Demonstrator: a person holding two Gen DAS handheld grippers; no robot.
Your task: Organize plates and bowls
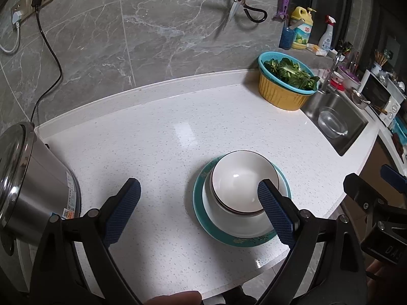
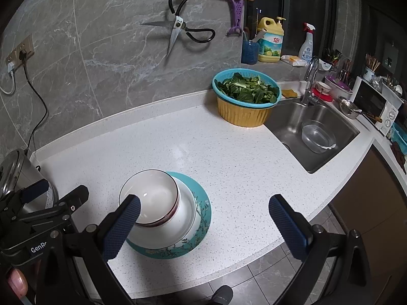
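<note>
Both grippers, left gripper (image 1: 199,209) and right gripper (image 2: 203,225), are seen with jaws spread wide, nothing gripped. Low in the frame, a white bowl (image 1: 237,180) is nested in a bigger white bowl (image 1: 229,225) on a teal plate (image 1: 201,216). Greens are held in a teal-and-yellow basket (image 2: 245,104), upper right; a clear bowl (image 2: 318,136) sits in the sink (image 2: 282,124). White speckled surface (image 1: 152,139), grey marble wall (image 1: 101,38).

Bare countertop (image 2: 203,147) behind the stacked dishes (image 2: 162,211), between rice cooker (image 1: 30,185) and vegetable basket (image 2: 245,101).
</note>
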